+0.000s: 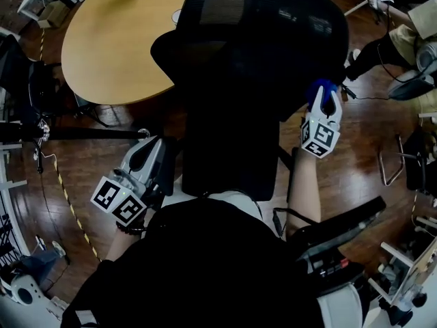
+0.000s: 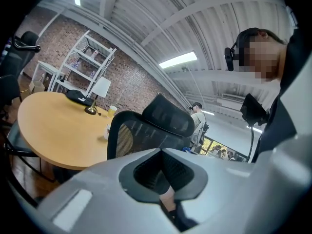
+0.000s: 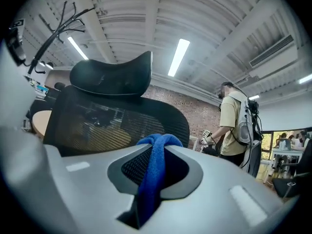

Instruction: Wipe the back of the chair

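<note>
Wiping step, just starting I'd say — right gripper (image 1: 326, 102) pinches the blue cloth (image 1: 317, 91) at the right edge of the chair back (image 1: 259, 39) (contact's hard to call). Meanwhile the left gripper (image 1: 164, 157) hangs low, jaws closed, empty. Next: press and sweep across.

Chair back (image 1: 252, 53) blocks front; table (image 1: 116, 39) just beyond.

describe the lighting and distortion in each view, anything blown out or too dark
Head view: dim, the chair reads almost solid black while the table is bright. Left gripper view: fisheye bends the ceiling beams. Right gripper view: strip light blown out, cloth sharp.
</note>
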### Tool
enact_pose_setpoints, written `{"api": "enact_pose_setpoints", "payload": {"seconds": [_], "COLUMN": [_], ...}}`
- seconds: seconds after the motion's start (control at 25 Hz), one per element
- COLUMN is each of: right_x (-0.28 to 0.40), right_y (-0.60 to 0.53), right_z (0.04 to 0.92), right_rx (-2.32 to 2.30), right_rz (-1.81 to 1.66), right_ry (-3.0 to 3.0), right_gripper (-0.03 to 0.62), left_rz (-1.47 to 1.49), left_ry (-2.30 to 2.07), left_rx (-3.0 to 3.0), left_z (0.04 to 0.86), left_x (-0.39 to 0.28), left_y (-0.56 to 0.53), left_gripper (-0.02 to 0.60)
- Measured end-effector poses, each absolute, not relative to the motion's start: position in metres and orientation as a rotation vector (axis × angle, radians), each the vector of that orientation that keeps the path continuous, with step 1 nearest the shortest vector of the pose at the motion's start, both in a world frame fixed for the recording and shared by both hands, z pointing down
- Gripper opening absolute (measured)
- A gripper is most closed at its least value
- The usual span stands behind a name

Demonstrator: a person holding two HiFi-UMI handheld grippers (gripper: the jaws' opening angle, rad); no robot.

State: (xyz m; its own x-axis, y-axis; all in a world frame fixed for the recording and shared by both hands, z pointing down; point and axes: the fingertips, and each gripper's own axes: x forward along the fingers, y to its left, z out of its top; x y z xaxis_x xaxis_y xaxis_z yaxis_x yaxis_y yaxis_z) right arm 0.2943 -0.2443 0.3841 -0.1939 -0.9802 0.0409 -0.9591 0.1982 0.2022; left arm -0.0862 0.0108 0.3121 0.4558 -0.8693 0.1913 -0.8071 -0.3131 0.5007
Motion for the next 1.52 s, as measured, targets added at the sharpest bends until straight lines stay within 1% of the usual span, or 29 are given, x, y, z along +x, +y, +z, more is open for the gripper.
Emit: {"api": "enact_pose_setpoints", "payload": {"seconds": [0.28, 0.4, 0.52, 0.84, 1.08, 1.28, 1.52], "right_x": [0.320, 0.301, 0.267, 0.215, 0.137, 0.034, -0.082], "right_y": [-0.249, -0.254, -0.258, -0.256, -0.242, -0.216, -0.176], "right_z": [0.386, 0.389, 0.393, 0.393, 0.391, 0.386, 0.400], "right_rx": [1.997, 1.928, 1.835, 1.791, 1.558, 1.213, 0.864], "right_rz": [-0.142, -0.181, -0.228, -0.164, -0.232, -0.384, -0.426], "right_ry": [-2.340, -2.405, -2.457, -2.571, -2.721, -2.877, -2.957], "right_gripper": [0.048, 0.048, 0.048, 0.048, 0.048, 0.048, 0.048], "left_rz": [-0.122, -0.112, -0.106, -0.101, -0.117, -0.133, -0.147], "left_ry": [-1.405, -1.395, -1.388, -1.425, -1.484, -1.530, -1.555], "left_rx": [2.160, 2.159, 2.163, 2.155, 2.093, 2.060, 2.028], "left_z": [0.314, 0.318, 0.320, 0.314, 0.322, 0.325, 0.329], "left_x": [-0.086, -0.086, -0.089, -0.095, -0.128, -0.154, -0.181], "left_y": [0.013, 0.010, 0.007, 0.013, 0.032, 0.043, 0.061], "left_gripper": [0.006, 0.006, 0.006, 0.006, 0.006, 0.006, 0.006]}}
